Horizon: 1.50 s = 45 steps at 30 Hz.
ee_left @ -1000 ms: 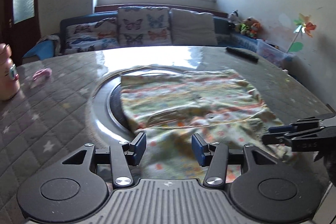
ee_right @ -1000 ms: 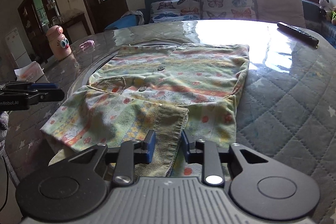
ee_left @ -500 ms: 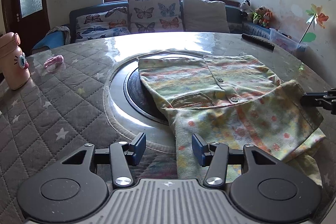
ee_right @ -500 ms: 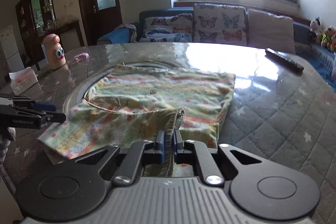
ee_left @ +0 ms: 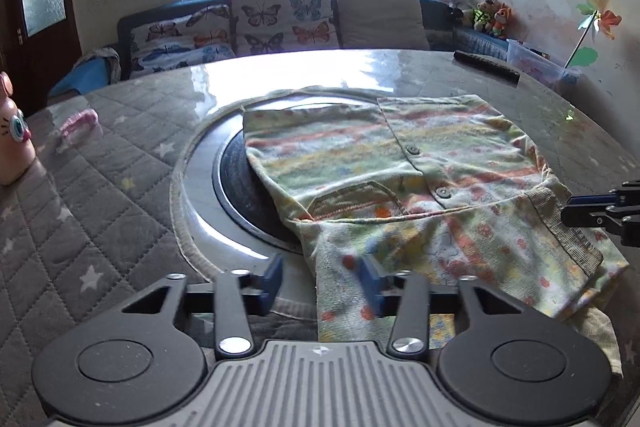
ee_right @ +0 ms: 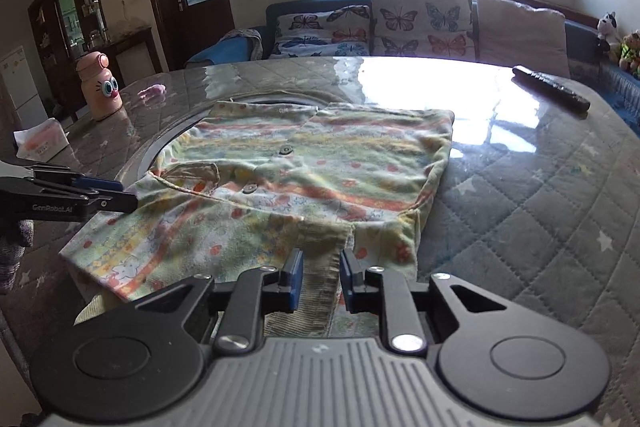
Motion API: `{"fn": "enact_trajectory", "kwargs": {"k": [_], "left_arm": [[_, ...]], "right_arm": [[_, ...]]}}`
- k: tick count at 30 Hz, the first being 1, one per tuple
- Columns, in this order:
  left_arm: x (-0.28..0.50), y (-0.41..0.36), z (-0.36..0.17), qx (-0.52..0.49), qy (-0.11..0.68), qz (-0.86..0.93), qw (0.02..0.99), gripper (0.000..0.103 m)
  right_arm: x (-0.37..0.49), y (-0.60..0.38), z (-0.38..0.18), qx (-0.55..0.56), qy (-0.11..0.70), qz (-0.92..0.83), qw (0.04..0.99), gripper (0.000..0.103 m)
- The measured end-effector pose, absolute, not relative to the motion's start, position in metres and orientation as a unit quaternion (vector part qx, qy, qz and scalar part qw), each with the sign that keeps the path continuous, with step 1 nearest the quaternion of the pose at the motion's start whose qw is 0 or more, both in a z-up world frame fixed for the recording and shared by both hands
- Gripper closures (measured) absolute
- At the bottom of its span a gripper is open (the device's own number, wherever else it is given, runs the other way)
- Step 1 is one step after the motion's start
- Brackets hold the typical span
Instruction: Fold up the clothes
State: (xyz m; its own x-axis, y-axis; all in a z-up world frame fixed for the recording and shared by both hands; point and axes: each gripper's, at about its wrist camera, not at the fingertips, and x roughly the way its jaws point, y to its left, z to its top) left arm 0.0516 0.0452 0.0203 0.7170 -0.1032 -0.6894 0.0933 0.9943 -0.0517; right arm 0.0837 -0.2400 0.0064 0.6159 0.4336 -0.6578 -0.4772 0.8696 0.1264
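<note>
Your right gripper (ee_right: 319, 281) has let go of the ribbed cuff (ee_right: 320, 259); jaws now apart, straddling it. Left gripper (ee_left: 320, 281) gapes empty. The floral pastel cotton shirt (ee_left: 400, 163), at twelve o'clock on the quilted round table (ee_left: 100, 187), is soft and limp: pinch hems.

Changes logged. Right gripper (ee_right: 320, 277): half a second ago we had its jaws pinched shut on the ribbed cuff (ee_right: 320, 267); they now stand apart, the cuff lying loose between them on the garment (ee_right: 320, 171). Sleeve: a second ago spread toward the left gripper (ee_left: 320, 281), now folded across the garment's near edge. Left gripper: our jaws as wide as before, now nearer the garment, its near corner between them.
</note>
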Motion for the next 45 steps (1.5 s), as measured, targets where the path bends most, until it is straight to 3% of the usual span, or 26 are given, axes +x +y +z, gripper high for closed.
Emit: {"fn": "enact_trajectory", "kwargs": {"k": [2,8,19,28,37,45], "left_arm": [[0.053,0.048,0.019,-0.017,0.372,-0.057,0.926,0.094],[0.044,0.06,0.022,-0.032,0.353,-0.041,0.934,0.103],[0.052,0.049,0.039,-0.041,0.34,-0.075,0.936,0.101],[0.084,0.04,0.011,-0.024,0.384,-0.063,0.921,0.099],[0.045,0.022,0.029,0.018,0.356,-0.112,0.928,0.099],[0.01,0.0,0.016,0.08,0.359,-0.148,0.918,0.08]], "right_arm": [[0.083,-0.239,0.006,-0.03,0.358,0.255,0.898,0.083],[0.083,-0.238,0.006,-0.033,0.357,0.258,0.897,0.083],[0.093,-0.235,0.019,-0.045,0.335,0.261,0.904,0.083],[0.106,-0.222,-0.001,-0.068,0.35,0.275,0.893,0.083],[0.067,-0.221,0.008,-0.106,0.346,0.311,0.879,0.083],[0.041,-0.226,0.003,-0.118,0.349,0.309,0.877,0.081]]}}
